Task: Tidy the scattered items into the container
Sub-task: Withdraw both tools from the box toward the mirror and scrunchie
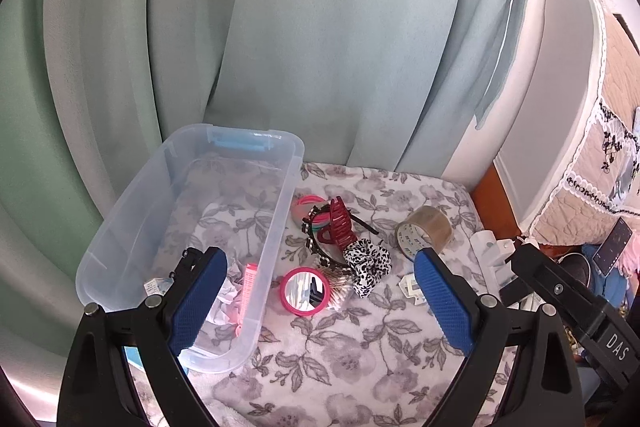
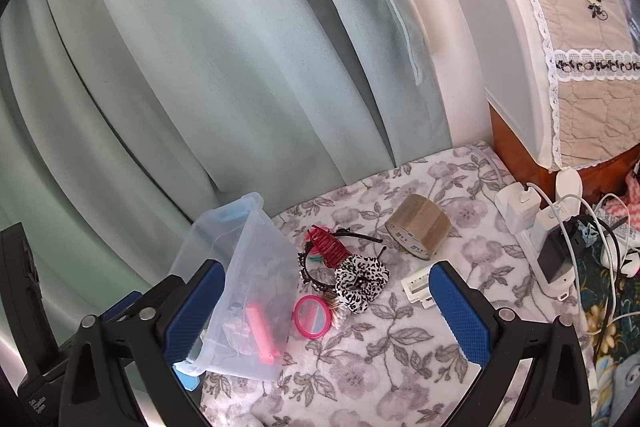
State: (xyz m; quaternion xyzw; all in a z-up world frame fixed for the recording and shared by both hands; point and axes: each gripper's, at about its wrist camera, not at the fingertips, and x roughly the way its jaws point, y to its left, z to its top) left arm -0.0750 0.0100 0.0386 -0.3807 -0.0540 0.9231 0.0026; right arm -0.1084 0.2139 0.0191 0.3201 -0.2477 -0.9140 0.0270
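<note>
Jaws apart and empty on both left gripper (image 1: 316,301) and right gripper (image 2: 326,309), hovering above floral blanket (image 1: 360,359). Clear plastic storage bin (image 1: 256,291) already holding pink ridged comb (image 1: 249,287). Just right of bin: round pink pocket mirror (image 1: 305,291), dark red claw clip (image 1: 339,227), leopard-print scrunchie (image 1: 366,263); farther right, brown tape roll (image 1: 423,231). Risk: snagging tangled neighbours when lifting clip; mirror slipping; bin shoved aside.

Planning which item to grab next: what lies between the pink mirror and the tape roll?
The spotted scrunchie lies between the mirror and the tape roll, seen in both wrist views.
</note>
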